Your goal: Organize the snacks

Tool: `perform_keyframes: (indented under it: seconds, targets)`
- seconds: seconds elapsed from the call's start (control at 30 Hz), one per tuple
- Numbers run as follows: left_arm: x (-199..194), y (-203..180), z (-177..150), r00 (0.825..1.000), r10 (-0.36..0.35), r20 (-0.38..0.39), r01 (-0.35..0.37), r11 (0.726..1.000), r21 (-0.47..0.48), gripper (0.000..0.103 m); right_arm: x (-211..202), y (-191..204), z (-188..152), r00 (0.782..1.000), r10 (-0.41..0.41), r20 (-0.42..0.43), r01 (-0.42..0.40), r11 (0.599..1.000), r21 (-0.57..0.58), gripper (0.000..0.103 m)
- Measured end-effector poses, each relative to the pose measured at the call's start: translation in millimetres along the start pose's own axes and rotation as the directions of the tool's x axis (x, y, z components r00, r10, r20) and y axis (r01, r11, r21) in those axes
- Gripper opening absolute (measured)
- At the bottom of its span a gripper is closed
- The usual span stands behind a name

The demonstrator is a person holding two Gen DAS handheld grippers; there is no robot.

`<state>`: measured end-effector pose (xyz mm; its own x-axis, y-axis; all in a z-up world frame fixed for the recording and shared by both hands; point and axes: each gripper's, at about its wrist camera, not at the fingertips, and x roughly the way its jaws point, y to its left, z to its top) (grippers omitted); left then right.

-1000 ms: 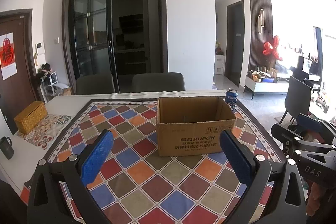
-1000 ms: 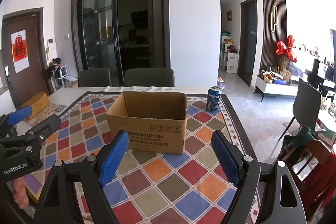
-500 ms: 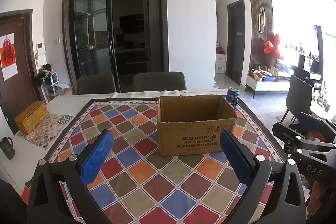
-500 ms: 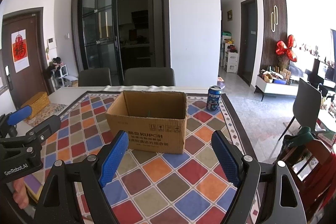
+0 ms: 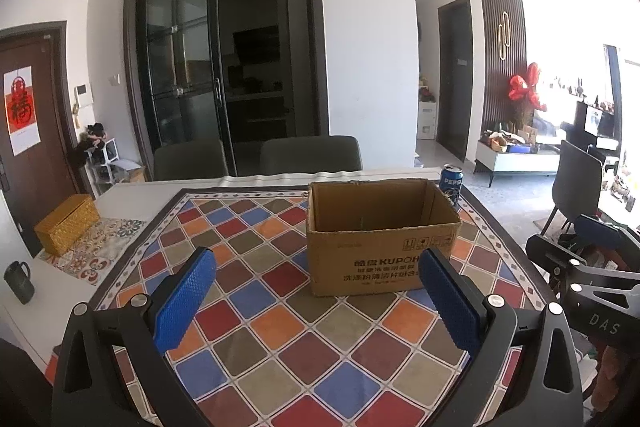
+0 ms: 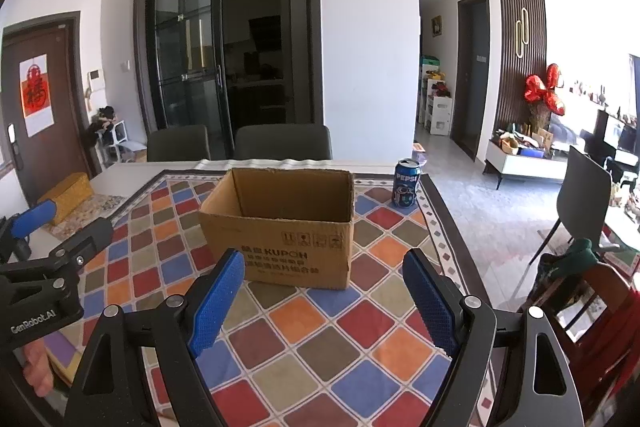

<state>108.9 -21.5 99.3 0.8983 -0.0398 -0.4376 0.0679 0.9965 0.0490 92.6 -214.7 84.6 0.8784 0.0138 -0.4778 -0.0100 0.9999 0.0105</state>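
Left gripper: jaws spread wide, blue pads apart, nothing between them, hovering above the checkered cloth. Right gripper: same story, jaws released, gripping nothing, held over the near part of the same cloth. Each tool visible at the edge of the other's view, side by side and apart.

Straight ahead of both: open cardboard box, flaps out of sight, upright on the cloth, printed side facing the cameras. Inside of box bare as far as visible; floor of it partly hidden by the near wall. From the left wrist view, box sitting just beyond the right-hand pad; from the right wrist view, centred between the pads and farther back.

Beyond the box's far right corner: blue Pepsi can, upright, near the edge of the cloth, apart from the box. Only snack item in sight, outside the box.

Farther left on the bench: woven yellow box on a patterned mat, well apart from the cardboard box. Dark mug at the left edge, nearer the camera.

Behind the bench: two dark chairs pushed in, then black-framed glass doors.
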Motion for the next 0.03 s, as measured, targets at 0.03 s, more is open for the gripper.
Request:
perform_keyframes:
  seconds: [0.03]
  targets:
    - [0.2,0.1,-0.2,1.000,0.001,0.000,-0.001,1.000,0.000,0.103,0.0,-0.1,0.1,1.000,0.000,0.000,0.000,1.000,0.001,0.082]
